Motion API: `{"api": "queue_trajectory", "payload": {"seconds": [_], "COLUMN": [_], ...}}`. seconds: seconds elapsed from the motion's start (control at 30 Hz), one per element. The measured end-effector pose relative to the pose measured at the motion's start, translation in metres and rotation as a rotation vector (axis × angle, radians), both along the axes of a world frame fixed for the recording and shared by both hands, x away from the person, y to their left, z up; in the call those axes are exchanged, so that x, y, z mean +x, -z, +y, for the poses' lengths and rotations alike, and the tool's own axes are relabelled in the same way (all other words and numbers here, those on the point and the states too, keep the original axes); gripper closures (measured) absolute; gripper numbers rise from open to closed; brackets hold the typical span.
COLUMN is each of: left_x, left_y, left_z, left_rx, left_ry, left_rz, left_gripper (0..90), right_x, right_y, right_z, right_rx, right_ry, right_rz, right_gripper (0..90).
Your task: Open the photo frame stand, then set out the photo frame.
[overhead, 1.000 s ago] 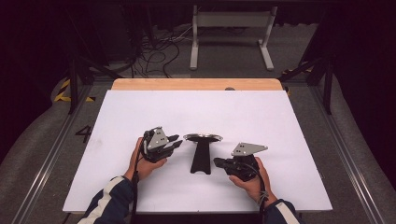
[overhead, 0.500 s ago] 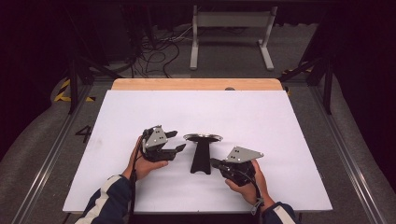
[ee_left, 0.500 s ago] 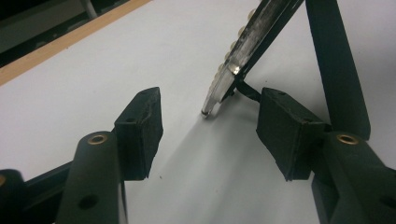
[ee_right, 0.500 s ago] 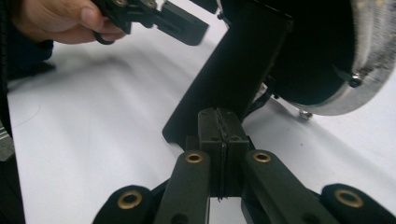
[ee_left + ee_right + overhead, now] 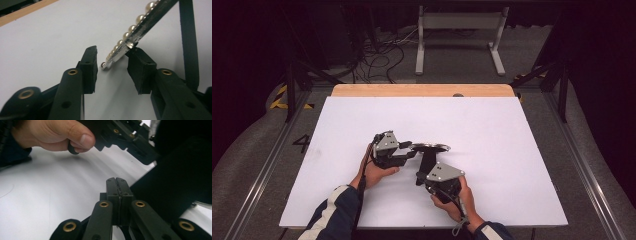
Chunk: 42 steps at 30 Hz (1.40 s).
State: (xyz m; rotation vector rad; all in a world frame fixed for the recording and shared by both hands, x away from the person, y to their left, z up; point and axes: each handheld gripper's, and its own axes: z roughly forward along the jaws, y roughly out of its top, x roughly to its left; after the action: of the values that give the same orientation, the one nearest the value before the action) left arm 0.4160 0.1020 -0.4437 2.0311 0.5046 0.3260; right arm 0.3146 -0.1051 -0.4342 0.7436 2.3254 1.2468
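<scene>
Your left gripper (image 5: 408, 151) sits left of centre on the white table (image 5: 512, 150), jaws pointing right at the near end of the pearl strip (image 5: 430, 147). In the left gripper view the strip (image 5: 136, 30) is a flat silvery bar w/ a row of pearls along its top, running up to the right; its end sits in the gap btw the jaws. One pad (image 5: 140, 67) touches the strip's underside near that end, the other pad (image 5: 89, 66) stands clear of it, so the jaws are parted, not clamped. They have just been closing a bit, strip end btw them.

The strip lies across the top of a black stand (image 5: 426, 161), whose stem runs toward you on the table.

Your right gripper (image 5: 419, 178) is at the near end of that stem, approx. touching; contact can't be confirmed from the high view. In the right gripper view its jaws are pressed together w/ nothing btw them (image 5: 116, 185), and the stand (image 5: 175, 190) is a large dark mass just to the right. Your left hand (image 5: 55, 135) and its gripper show beyond
</scene>
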Motion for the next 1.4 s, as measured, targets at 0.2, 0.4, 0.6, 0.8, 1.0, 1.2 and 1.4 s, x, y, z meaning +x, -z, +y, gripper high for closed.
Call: {"api": "queue_trajectory", "payload": {"seconds": [0.2,0.4,0.6,0.8,1.0,1.2,1.4], "left_x": [-0.004,-0.006,-0.008,-0.01,-0.01,-0.004,-0.003], "left_y": [-0.001,-0.002,-0.002,-0.002,-0.001,0.009,0.01], "left_z": [-0.007,-0.006,-0.006,-0.007,-0.006,-0.017,-0.019], "left_rx": [0.035,0.059,0.067,0.066,0.057,0.099,0.11], "left_ry": [-0.003,0.009,0.018,0.016,0.016,-0.01,-0.001], "left_rz": [-0.027,-0.048,-0.058,-0.071,-0.065,-0.055,-0.052], "left_gripper": [66.6,69.5,71.7,72.9,72.0,63.3,72.3], "right_x": [0.003,0.004,0.005,0.003,0.004,0.003,0.007], "right_y": [0.007,0.015,0.018,0.02,0.023,0.024,0.027], "right_z": [0.017,0.021,0.019,0.018,0.019,0.027,0.027], "right_rx": [-0.019,-0.036,-0.034,-0.05,-0.043,-0.029,-0.053], "right_ry": [0.032,0.07,0.093,0.104,0.097,0.065,0.096], "right_rz": [0.015,0.044,0.061,0.076,0.093,0.077,0.065], "right_gripper": [90.0,90.0,90.0,90.0,90.0,90.0,90.0]}}
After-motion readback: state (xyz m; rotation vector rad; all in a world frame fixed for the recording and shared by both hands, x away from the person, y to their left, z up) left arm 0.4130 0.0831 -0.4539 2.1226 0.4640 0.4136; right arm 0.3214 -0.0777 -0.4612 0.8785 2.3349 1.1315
